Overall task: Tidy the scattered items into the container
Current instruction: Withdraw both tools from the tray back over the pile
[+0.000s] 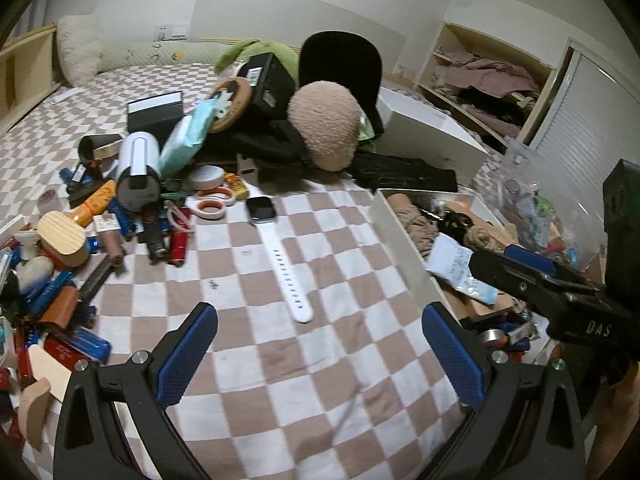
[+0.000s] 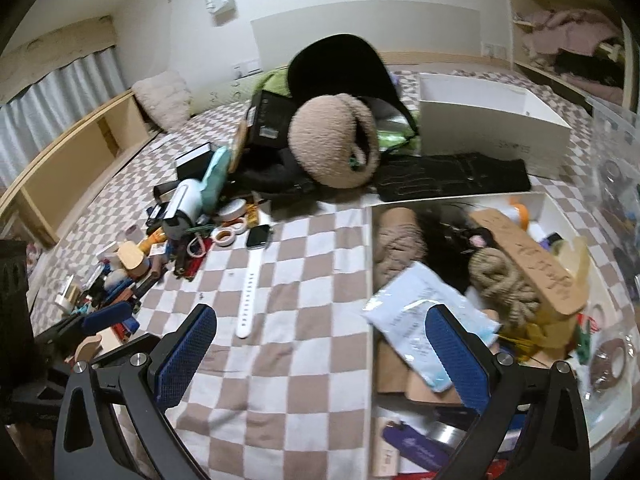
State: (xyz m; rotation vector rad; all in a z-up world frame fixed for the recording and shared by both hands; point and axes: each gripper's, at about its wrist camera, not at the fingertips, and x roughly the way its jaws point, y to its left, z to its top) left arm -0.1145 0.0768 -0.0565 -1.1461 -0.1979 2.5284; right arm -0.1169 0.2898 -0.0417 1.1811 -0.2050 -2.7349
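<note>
Left gripper spread wide, nothing between its blue pads, hovering over the checkered bedsheet. Right gripper also spread and empty, straddling the left wall of the white container, with its right finger over a pale blue packet inside. Container sits on the bed's right side and holds rope coils, a cardboard piece and small clutter. White smartwatch lies flat on the sheet just ahead of the left gripper. Scattered pile at left: tape rolls, white cylinder, lighters, wooden block. Beige plush earmuffs lie farther back, beside a black cap.
</note>
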